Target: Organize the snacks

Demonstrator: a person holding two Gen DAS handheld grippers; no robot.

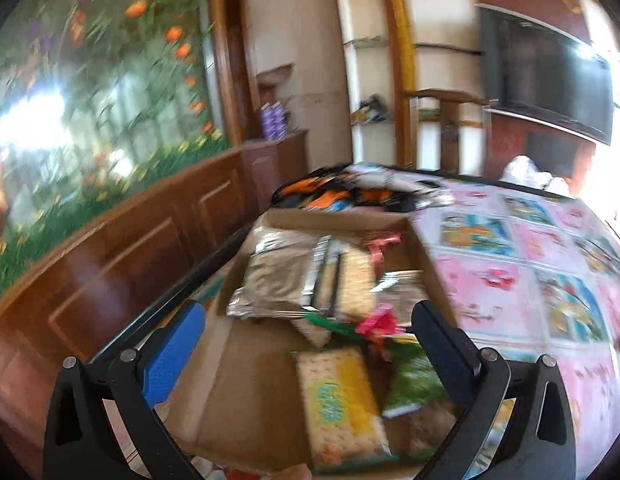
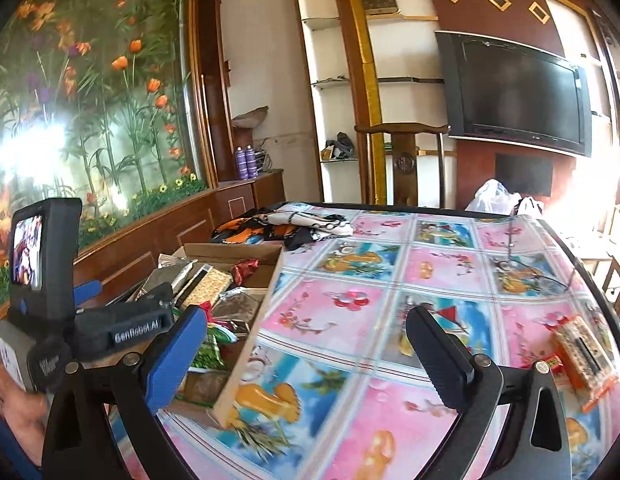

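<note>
A shallow cardboard box on the table holds several snack packs: a silver foil pack, a yellow-green cracker pack, a green pack and pink-wrapped sweets. My left gripper is open and empty, just above the box's near half. My right gripper is open and empty over the tablecloth, right of the box. One orange-wrapped cracker pack lies on the table at the far right. The left gripper's body shows at the left of the right wrist view.
The table has a pink and blue picture cloth. Patterned fabric lies beyond the box. White plastic bags sit at the far edge. A wooden chair stands behind the table. A wood-panelled wall runs along the left.
</note>
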